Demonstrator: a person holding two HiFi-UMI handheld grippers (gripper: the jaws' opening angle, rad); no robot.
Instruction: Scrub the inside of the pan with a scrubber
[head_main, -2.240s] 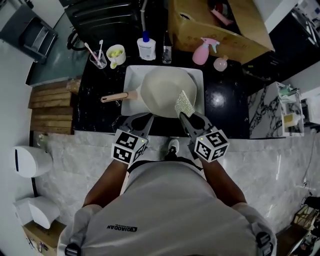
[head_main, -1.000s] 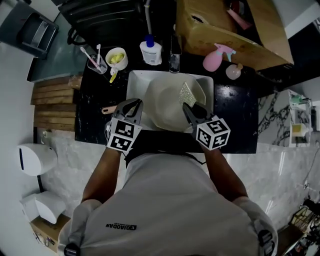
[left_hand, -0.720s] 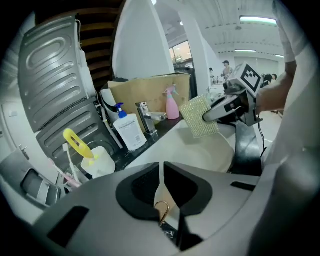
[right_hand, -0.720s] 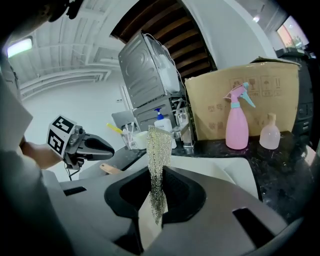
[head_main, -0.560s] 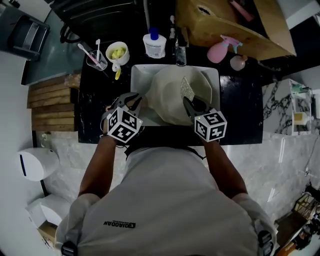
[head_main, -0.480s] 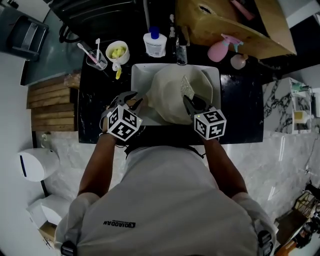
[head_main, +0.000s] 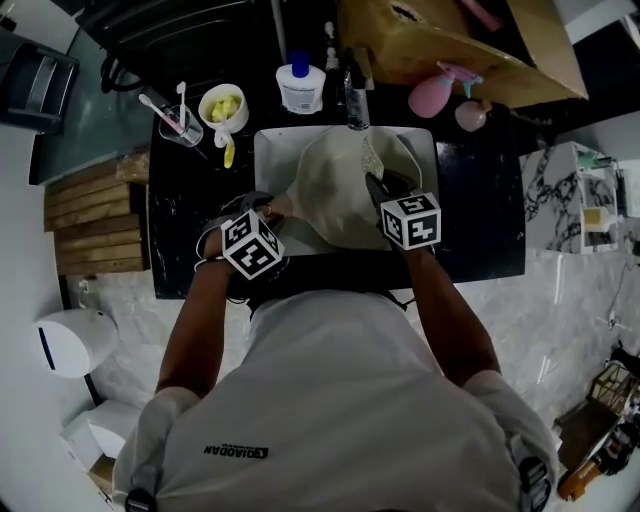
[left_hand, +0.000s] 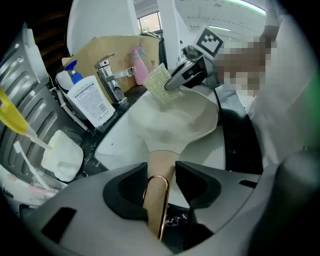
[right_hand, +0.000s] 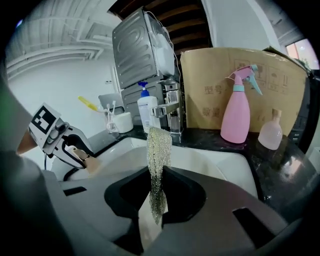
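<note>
Left gripper (left_hand: 162, 173) jaws just opening, now apart; pan handle (left_hand: 156, 202) loose between them. Right gripper (right_hand: 157, 192) clamped on scrubber (right_hand: 159, 145), upright over pan (head_main: 335, 195) interior. Pan sits in white sink (head_main: 266, 150).

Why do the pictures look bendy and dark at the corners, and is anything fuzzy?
Left gripper view: the fisheye lens bends the chrome faucet and blackens the corners; a mosaic patch sits upper right. Right gripper view: same round bulge, curving the brown cardboard box, yet the silvery mesh scrubber looks sharp. Head view: dim, the black countertop swallows detail, the cream pan stands out pale.
</note>
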